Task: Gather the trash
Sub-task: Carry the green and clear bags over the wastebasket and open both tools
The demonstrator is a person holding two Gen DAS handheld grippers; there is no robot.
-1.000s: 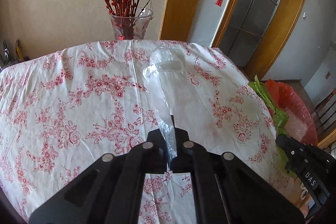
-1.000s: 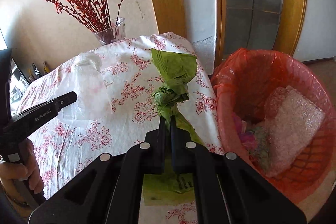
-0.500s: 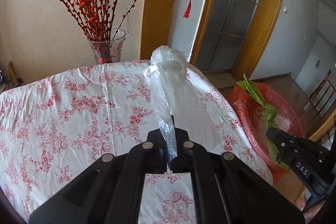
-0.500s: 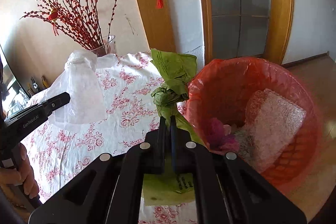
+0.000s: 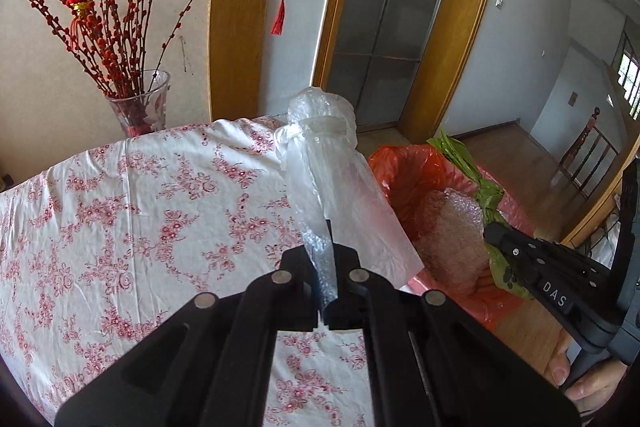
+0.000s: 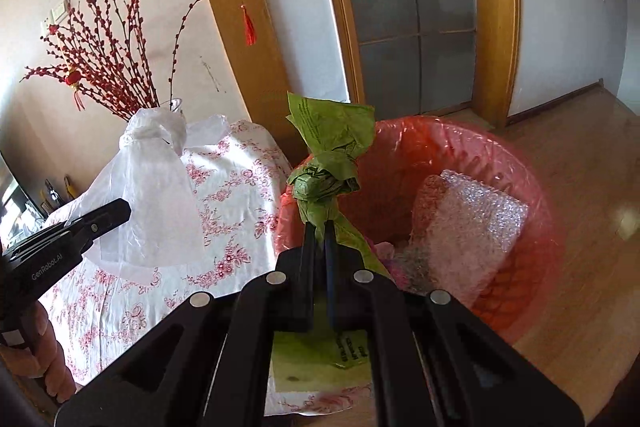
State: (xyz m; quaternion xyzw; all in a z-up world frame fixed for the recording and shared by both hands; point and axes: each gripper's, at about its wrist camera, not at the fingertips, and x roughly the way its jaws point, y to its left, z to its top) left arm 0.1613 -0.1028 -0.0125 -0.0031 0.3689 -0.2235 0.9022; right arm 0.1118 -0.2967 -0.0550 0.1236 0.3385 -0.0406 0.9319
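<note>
Beside the table [image 5: 120, 211] with its flowered cloth stands a bin [image 6: 460, 147] lined in red plastic, and everything here is best placed by that bin. Some bubble wrap [image 6: 468, 227] already lies inside it.

Right gripper [image 6: 319, 227]: clenched on the twisted neck of a green bag [image 6: 328, 155], which stands up and away from the jaws, its long axis running forward from the fingers. That bag sits over the bin's near-left rim, with the opening directly ahead and slightly right of it.

Left gripper [image 5: 325, 251]: clenched on the tail of a clear plastic bag [image 5: 324, 163], whose knotted top points forward along the fingers. It hangs over the table's edge, to the left of the bin, not over the opening.

So the right hand is the nearer one. By my reading, its bag needs only a short push forward and right before letting go, while the left hand must swing rightward across the table's edge. The two bags are apart, so they should not tangle if dropped in turn.
</note>
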